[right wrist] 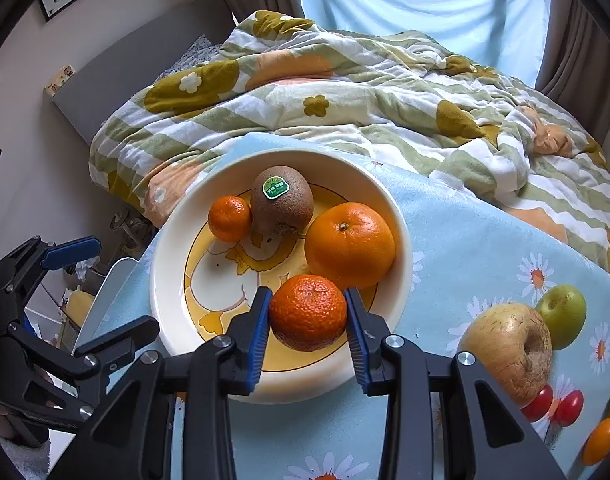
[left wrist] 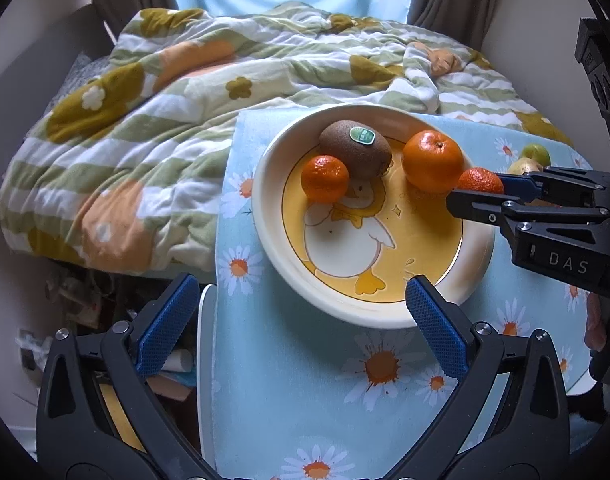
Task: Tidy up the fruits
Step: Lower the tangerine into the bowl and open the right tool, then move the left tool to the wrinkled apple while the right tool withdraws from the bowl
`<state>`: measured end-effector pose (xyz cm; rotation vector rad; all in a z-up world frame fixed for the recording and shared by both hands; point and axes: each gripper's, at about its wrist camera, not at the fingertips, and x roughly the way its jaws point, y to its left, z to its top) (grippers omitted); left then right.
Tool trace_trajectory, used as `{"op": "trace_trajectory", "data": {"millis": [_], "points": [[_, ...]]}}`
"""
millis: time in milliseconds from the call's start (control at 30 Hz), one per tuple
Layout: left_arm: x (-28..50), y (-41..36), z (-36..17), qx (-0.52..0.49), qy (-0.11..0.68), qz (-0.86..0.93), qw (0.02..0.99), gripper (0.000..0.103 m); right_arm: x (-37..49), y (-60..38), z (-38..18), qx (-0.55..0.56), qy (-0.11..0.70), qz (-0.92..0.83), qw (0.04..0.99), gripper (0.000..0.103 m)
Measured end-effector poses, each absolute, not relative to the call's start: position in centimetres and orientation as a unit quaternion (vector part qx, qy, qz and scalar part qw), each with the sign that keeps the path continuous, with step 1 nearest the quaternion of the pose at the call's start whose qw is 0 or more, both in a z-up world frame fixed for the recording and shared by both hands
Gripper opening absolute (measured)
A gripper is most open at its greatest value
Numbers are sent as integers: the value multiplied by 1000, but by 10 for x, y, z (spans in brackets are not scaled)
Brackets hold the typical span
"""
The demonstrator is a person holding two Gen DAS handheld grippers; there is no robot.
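The right claw [right wrist: 308, 316] is clamped on a small mandarin [right wrist: 307, 312] just over the duck plate [right wrist: 165, 280], beside the big orange [right wrist: 349, 245], while the left claw [left wrist: 301, 320] stands wide apart and holds nothing.

One plate [right wrist: 401, 240]; two mandarins [right wrist: 307, 312] [right wrist: 230, 218]; one orange [right wrist: 349, 245]; one kiwi [right wrist: 282, 200]; two apples [right wrist: 505, 348] [right wrist: 563, 316].

Two wrist views, both angled down, close.
Both share the duck plate [left wrist: 479, 258] [right wrist: 161, 300], centre frame, bed behind.
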<state>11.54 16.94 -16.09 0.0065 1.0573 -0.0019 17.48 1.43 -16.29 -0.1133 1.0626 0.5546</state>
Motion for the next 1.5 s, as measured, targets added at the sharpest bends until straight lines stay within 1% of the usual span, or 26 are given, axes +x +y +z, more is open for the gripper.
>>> {"op": "trace_trajectory", "data": {"millis": [33,67,100,133,167,200,267,333,667,967,1133,1500], "points": [[114,169,-161,3,505,1,863,103,175,14,-164,-52,501,260,824,33],[113,169,-162,2,505,4,863,103,175,14,-163,-49,500,260,824,40],[112,170,-161,1,506,7,862,103,175,12,-161,-44,497,261,827,56],[111,171,-161,0,507,11,862,103,174,11,-159,-39,491,262,830,66],[109,172,-162,-1,508,15,861,103,173,10,-156,-36,485,263,833,86],[107,172,-162,-2,510,18,860,103,171,9,-153,-32,480,262,837,96],[103,174,-162,-2,512,24,859,103,169,6,-150,-24,473,260,842,98],[99,174,-161,2,514,30,857,103,166,5,-148,-25,468,253,846,102],[85,179,-135,15,499,53,865,103,154,0,-125,-35,470,241,848,102],[72,173,-99,28,473,46,879,103,128,-17,-87,-37,459,217,861,102],[72,167,-84,24,457,13,889,103,113,-35,-68,-28,453,189,871,103],[83,111,-74,48,443,-33,894,103,94,-101,-53,-6,446,135,885,103]]}}
